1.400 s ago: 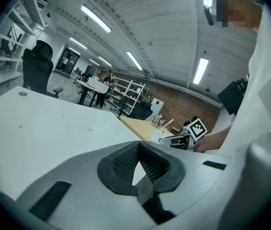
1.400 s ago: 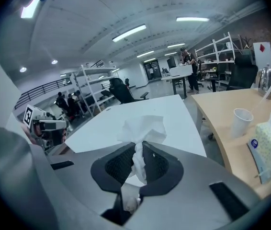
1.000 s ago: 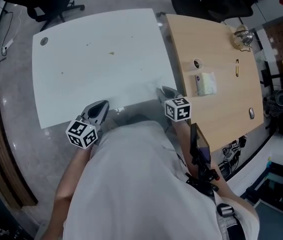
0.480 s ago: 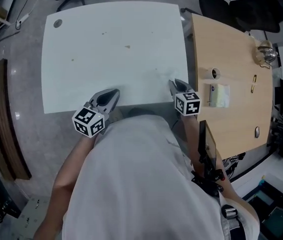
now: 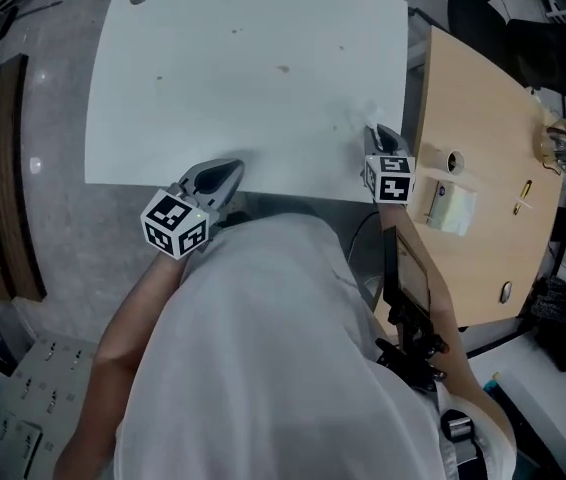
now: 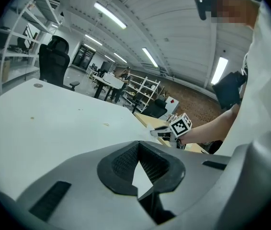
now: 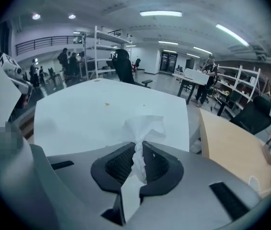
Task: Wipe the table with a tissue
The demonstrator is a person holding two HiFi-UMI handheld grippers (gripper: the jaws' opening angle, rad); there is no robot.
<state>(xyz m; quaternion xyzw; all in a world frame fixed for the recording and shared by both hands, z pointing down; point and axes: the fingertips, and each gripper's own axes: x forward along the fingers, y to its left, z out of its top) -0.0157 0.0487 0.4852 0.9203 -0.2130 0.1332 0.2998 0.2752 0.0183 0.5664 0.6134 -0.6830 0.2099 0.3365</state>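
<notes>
Your left gripper (image 5: 225, 173) sits pressed together and empty at the near edge of the white table (image 5: 163, 118). Your right gripper (image 5: 375, 130), pinching the tissue (image 7: 142, 128), has pushed forward over the right side. Wiping looks ready to start, with the crumbs (image 5: 283, 69) lying beyond.

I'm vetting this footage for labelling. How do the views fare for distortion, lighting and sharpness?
Right gripper view: strong fisheye bend, dark corners, yet the tissue in the jaws is sharp. Left gripper view: same bend, bright ceiling strips, a mosaic patch at top. Head view: even light on the white table, no glare.
</notes>
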